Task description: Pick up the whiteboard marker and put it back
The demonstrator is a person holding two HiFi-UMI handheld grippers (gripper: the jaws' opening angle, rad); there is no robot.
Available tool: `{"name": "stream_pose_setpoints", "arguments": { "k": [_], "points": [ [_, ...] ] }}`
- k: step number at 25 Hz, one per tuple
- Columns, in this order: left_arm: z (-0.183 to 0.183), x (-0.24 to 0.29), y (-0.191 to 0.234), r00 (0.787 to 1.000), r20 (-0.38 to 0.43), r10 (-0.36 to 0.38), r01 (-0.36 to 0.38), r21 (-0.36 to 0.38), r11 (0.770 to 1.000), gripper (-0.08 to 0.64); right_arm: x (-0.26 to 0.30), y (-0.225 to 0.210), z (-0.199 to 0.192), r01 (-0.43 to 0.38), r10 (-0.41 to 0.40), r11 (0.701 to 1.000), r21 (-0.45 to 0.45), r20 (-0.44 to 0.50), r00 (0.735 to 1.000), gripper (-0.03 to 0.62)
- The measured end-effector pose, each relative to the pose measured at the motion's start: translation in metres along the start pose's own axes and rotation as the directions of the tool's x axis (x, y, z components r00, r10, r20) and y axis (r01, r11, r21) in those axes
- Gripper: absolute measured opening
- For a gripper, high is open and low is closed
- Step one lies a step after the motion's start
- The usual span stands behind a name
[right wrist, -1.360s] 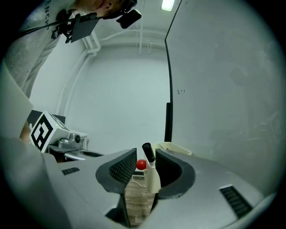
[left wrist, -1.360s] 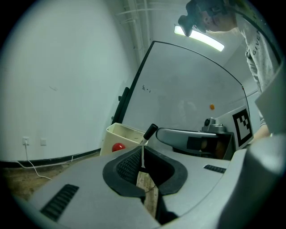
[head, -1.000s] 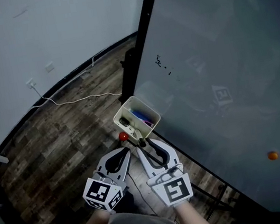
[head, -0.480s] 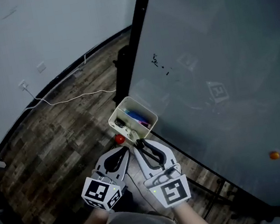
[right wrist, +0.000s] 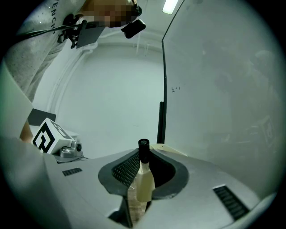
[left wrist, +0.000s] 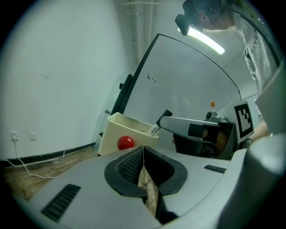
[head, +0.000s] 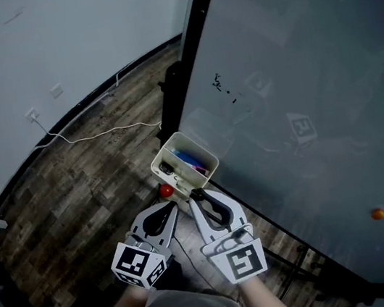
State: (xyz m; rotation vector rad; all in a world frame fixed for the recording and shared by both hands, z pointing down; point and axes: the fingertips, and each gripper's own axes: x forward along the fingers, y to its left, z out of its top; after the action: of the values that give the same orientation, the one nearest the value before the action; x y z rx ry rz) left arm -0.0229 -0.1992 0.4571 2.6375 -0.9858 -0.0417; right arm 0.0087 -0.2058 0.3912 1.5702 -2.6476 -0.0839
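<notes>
Right tool (right wrist: 142, 166) had just been closing and clenched the marker (right wrist: 145, 181), black cap toward 12 o'clock. The marker sat at the 6 o'clock rim of the tray (head: 203, 147) on the whiteboard (head: 299, 93). Left tool (left wrist: 143, 154), at the right's 9 o'clock, was pinched together and empty.

My head camera: high, looks steeply down on left gripper (head: 170, 207), right gripper (head: 196, 195). 2 gripper cameras: close behind own jaws, facing level. All 3 views share whiteboard (head: 299, 93).
</notes>
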Motion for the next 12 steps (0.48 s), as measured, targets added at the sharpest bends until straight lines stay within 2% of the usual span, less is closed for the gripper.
{"name": "stream_pose_setpoints", "arguments": {
  "k": [12],
  "points": [
    [0.001,-0.004,-0.005,1.000,0.016,0.000,-0.001,0.006,1.000,0.015,-0.008,-0.002,0.012,-0.007,0.007,1.000,-0.007,0.018,1.000,0.074]
  ]
}}
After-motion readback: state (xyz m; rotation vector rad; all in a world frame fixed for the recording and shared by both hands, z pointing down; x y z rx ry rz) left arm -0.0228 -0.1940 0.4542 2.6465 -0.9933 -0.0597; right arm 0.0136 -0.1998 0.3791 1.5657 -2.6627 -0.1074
